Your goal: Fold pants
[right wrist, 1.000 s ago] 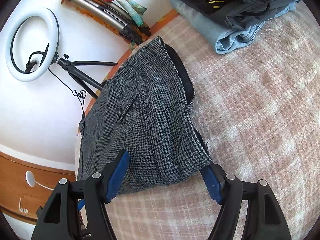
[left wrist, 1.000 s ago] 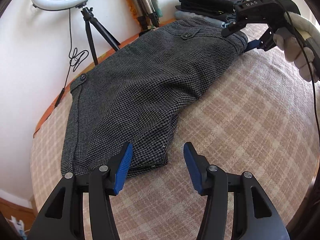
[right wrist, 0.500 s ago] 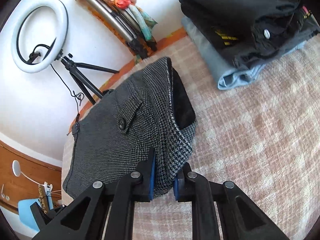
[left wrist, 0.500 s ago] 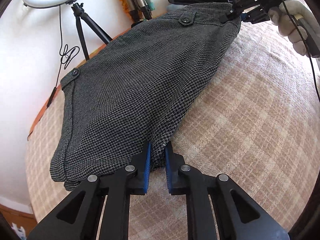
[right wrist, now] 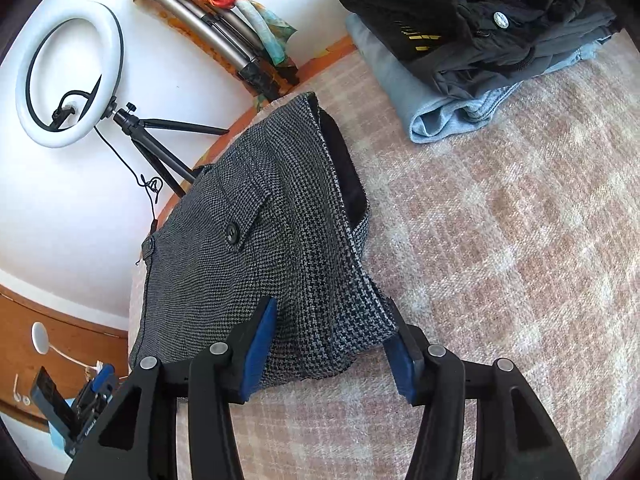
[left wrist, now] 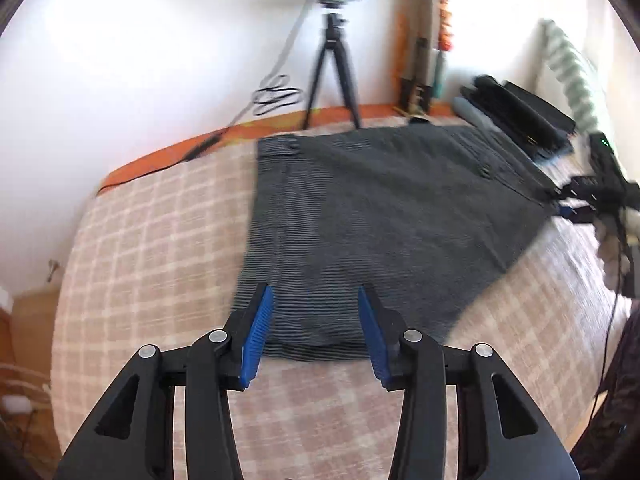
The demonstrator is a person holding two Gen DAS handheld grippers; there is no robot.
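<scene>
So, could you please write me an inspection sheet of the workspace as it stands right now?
Surface: checked bedspread, pants lying on it.
Job's things: grey houndstooth pants folded, waistband gaping at the right tool's end.
Clutter: stack of folded clothes at the far edge.
Grippers: left tool open over one end of the pants; right tool open astride the other end.
Cables: thin black cord hanging from the ring light.
Surroundings: white wall, tripod, bundled poles.
</scene>
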